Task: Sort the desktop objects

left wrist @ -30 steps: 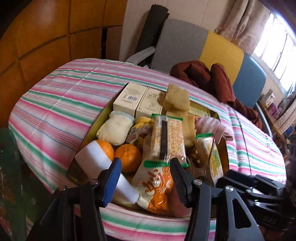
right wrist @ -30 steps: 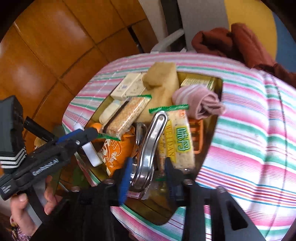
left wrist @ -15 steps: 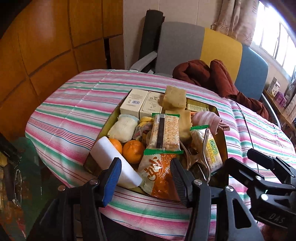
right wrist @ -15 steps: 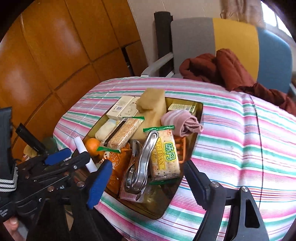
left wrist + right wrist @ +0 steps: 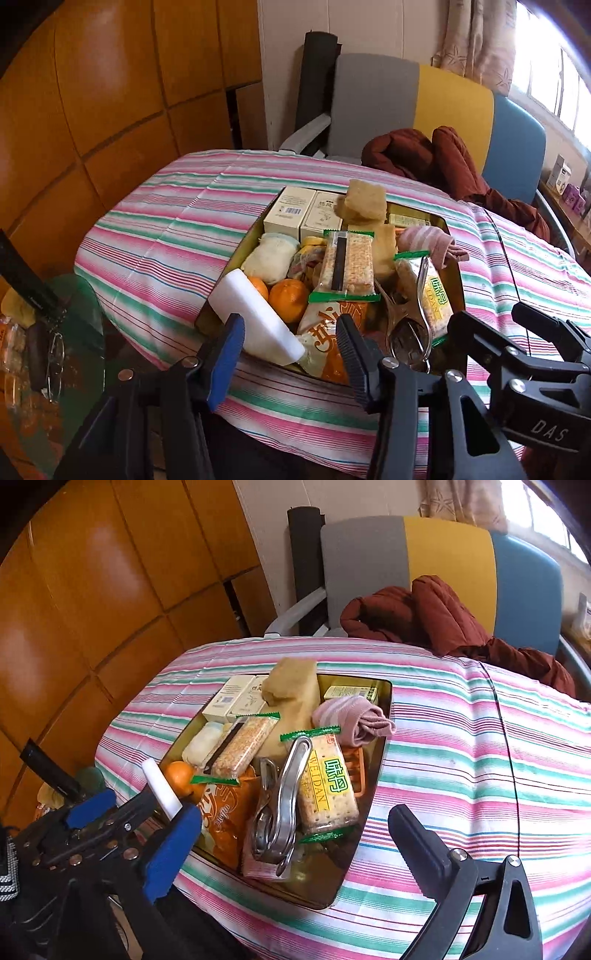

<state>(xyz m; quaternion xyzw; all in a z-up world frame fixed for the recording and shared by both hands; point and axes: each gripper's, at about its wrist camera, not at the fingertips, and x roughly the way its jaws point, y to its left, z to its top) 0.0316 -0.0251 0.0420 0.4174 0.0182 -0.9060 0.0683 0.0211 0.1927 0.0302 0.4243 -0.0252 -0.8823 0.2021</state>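
Note:
A brass-coloured tray (image 5: 457, 274) (image 5: 380, 755) on the striped tablecloth is heaped with objects: two cream boxes (image 5: 291, 211), two oranges (image 5: 289, 299), a white block (image 5: 255, 316), cracker packs (image 5: 346, 263) (image 5: 328, 786), an orange snack bag (image 5: 221, 812), a metal clamp tool (image 5: 284, 805) (image 5: 410, 326), a pink sock (image 5: 354, 716) and yellow sponges (image 5: 291, 686). My left gripper (image 5: 291, 350) is open and empty, held back from the tray's near edge. My right gripper (image 5: 295, 845) is open wide and empty, near the tray's near corner.
The striped tablecloth (image 5: 480, 760) covers a round table. A grey, yellow and blue chair (image 5: 417, 107) with a dark red garment (image 5: 428, 162) stands behind it. Wooden panels (image 5: 92, 92) line the left wall. A glass side table (image 5: 48, 350) with glasses sits lower left.
My right gripper has let go of the metal clamp tool, which now lies in the tray, and has opened wide. Both grippers have pulled back from the tray.

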